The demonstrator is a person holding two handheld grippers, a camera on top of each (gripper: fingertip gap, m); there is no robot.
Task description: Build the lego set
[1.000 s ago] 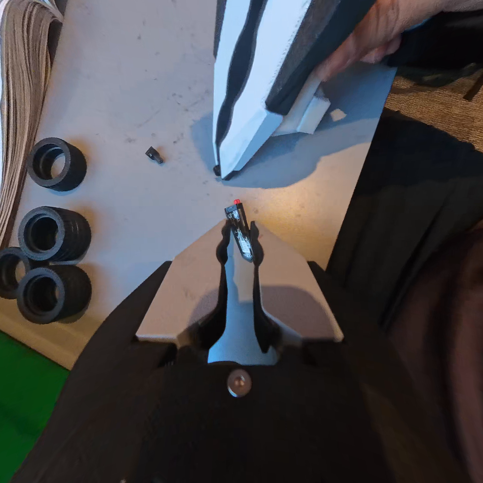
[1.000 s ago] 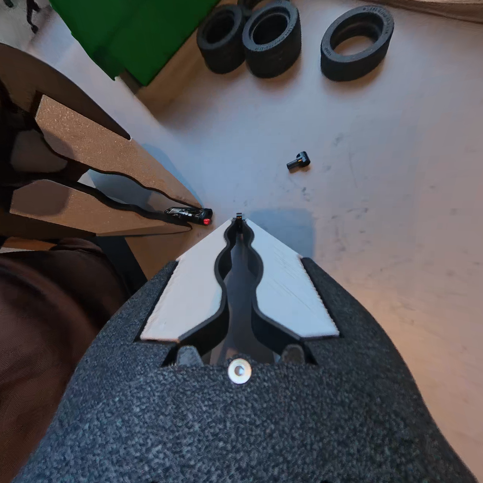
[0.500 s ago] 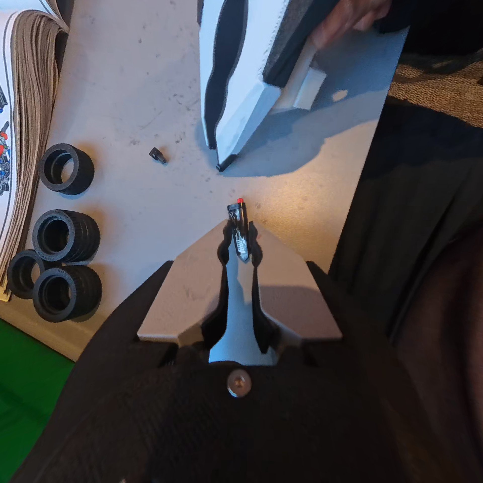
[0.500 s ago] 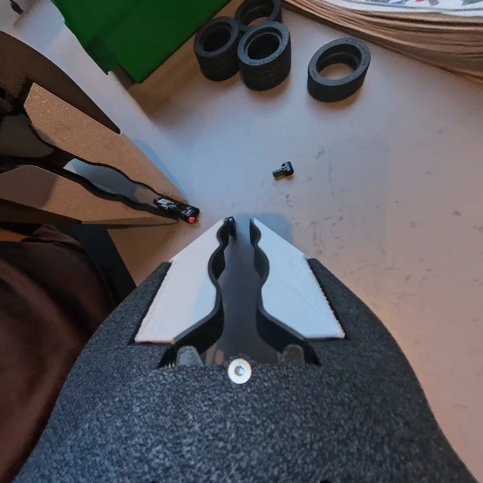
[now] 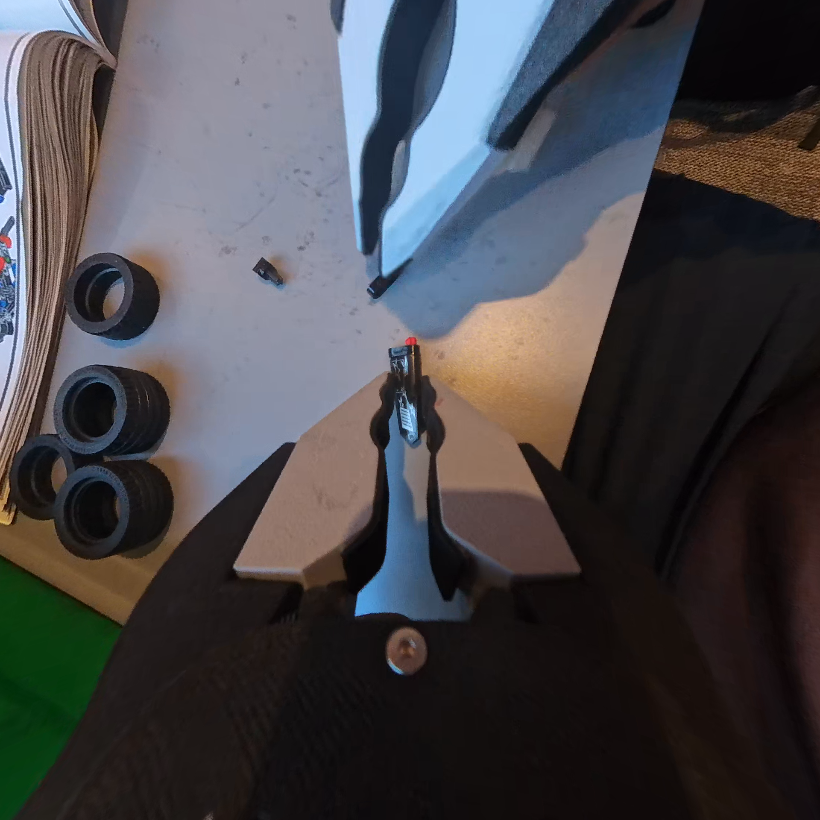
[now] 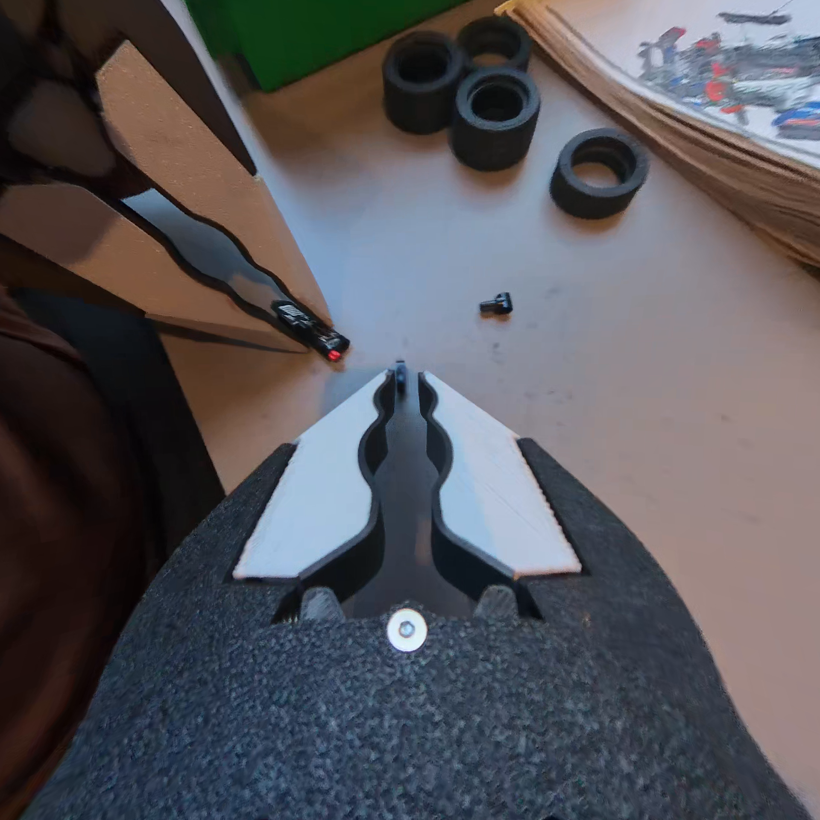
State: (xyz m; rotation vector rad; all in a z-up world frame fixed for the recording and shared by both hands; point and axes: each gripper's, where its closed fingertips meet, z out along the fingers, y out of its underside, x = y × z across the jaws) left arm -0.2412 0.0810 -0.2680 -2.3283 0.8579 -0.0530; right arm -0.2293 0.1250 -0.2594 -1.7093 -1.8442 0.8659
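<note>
My left gripper [image 5: 406, 382] is shut on a slim black Lego piece with a red tip [image 5: 406, 390], which pokes out past the fingertips above the grey table [image 5: 230, 146]. It also shows in the right wrist view [image 6: 310, 326], held by the left gripper [image 6: 306, 330]. My right gripper [image 6: 404, 375] has its jaws slightly apart. A tiny black pin [image 6: 400, 372] sits between the tips against the left finger. In the left wrist view the right gripper [image 5: 377, 270] hangs just beyond the held piece. A loose black connector [image 5: 268, 270] [image 6: 494, 305] lies on the table.
Several black tyres [image 5: 113, 303] [image 6: 494, 117] lie grouped near the table's edge. An open instruction booklet [image 5: 44, 177] [image 6: 710, 111] lies past them. A green surface [image 5: 44, 643] [image 6: 310, 31] lies beyond the edge. A person's dark clothing [image 5: 710, 443] borders the table's near side. One gripper's finger ends stand about 5 cm off the other's. About 5 cm separates my right fingertips from the loose black connector [image 5: 268, 270]. Seen from the right wrist view [image 6: 494, 302] as well.
My right gripper's jaws have parted from shut, and it has drawn back a little from the held piece. My left gripper keeps its grip on the red-tipped piece.
</note>
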